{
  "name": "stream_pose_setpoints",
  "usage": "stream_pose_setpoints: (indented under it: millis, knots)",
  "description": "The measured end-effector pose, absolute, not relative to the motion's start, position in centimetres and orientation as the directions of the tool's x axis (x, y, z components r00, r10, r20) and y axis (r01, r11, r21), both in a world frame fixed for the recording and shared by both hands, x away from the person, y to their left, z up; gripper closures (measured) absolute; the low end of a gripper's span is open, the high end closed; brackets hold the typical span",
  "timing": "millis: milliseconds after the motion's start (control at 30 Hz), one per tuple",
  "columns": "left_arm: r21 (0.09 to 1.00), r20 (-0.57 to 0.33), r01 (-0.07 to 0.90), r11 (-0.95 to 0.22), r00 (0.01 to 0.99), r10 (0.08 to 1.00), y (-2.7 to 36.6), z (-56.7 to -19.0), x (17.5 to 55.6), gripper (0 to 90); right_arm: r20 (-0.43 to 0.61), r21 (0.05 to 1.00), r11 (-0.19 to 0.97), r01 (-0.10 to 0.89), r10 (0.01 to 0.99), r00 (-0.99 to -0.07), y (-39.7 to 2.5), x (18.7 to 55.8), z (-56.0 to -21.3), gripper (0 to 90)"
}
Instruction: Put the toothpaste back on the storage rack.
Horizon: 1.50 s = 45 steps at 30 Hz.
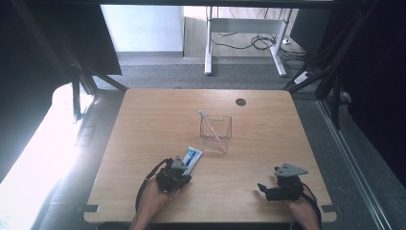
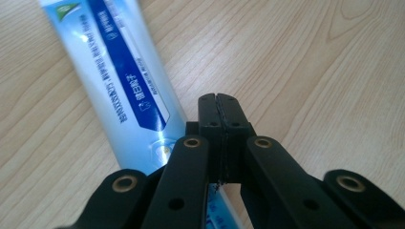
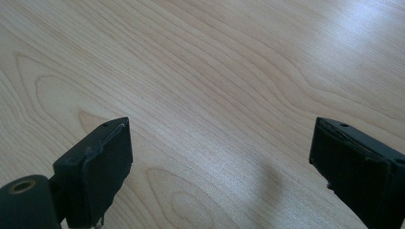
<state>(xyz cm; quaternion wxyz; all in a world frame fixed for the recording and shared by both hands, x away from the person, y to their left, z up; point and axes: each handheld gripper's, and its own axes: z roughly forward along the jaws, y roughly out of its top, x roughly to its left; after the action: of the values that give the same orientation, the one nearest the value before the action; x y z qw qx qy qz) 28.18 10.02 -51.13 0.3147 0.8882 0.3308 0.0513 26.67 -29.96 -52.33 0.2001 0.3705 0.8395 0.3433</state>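
Left gripper (image 2: pixel 219 98) pinched on the end of a toothpaste tube (image 2: pixel 114 81), right gripper (image 3: pixel 219 157) wide open over bare bench (image 3: pixel 215 62).

From the left: the left gripper's jaws are pressed together, and the blue-and-white tube's near end runs in underneath them, so it looks clamped by its flat edge. The rest of the tube lies flat on the wood, stretching away ahead and to the left of the jaws. Further ahead and a bit right of that gripper sits a clear cup (image 1: pixel 216 134) with a pink toothbrush (image 1: pixel 211 127) leaning in it. The right gripper, well apart, holds nothing, jaws spread far apart just above the wood.
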Motion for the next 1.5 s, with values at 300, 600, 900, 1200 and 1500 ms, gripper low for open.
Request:
stream_pose_setpoints:
  millis: [300, 600, 900, 1200, 1500]
  knots:
    - [0.572, -0.11, 0.558, -0.601, 0.778, 0.618, 11.3, -51.1, 28.4, 89.0, -0.082, 0.723, 0.491, 0.486, 0.76, -0.645, -30.0, 26.7, -52.4, 8.0]
    - [0.573, -0.102, 0.551, -0.607, 0.783, 0.614, 11.6, -50.2, 28.5, 84.2, -0.082, 0.724, 0.489, 0.486, 0.761, -0.644, -30.0, 26.7, -52.3, 8.0]
    - [0.537, -0.055, 0.55, -0.64, 0.779, 0.625, 11.5, -48.6, 29.8, 63.5, -0.082, 0.723, 0.493, 0.483, 0.757, -0.649, -29.9, 26.7, -52.4, 8.1]
    - [0.479, -0.081, 0.603, -0.638, 0.754, 0.651, 11.2, -49.0, 32.2, 47.3, -0.078, 0.724, 0.49, 0.486, 0.758, -0.648, -30.0, 26.7, -52.4, 8.1]
    - [0.408, -0.071, 0.613, -0.677, 0.76, 0.646, 9.4, -49.7, 33.8, 42.0, -0.078, 0.724, 0.49, 0.485, 0.757, -0.649, -30.0, 26.7, -52.4, 8.2]
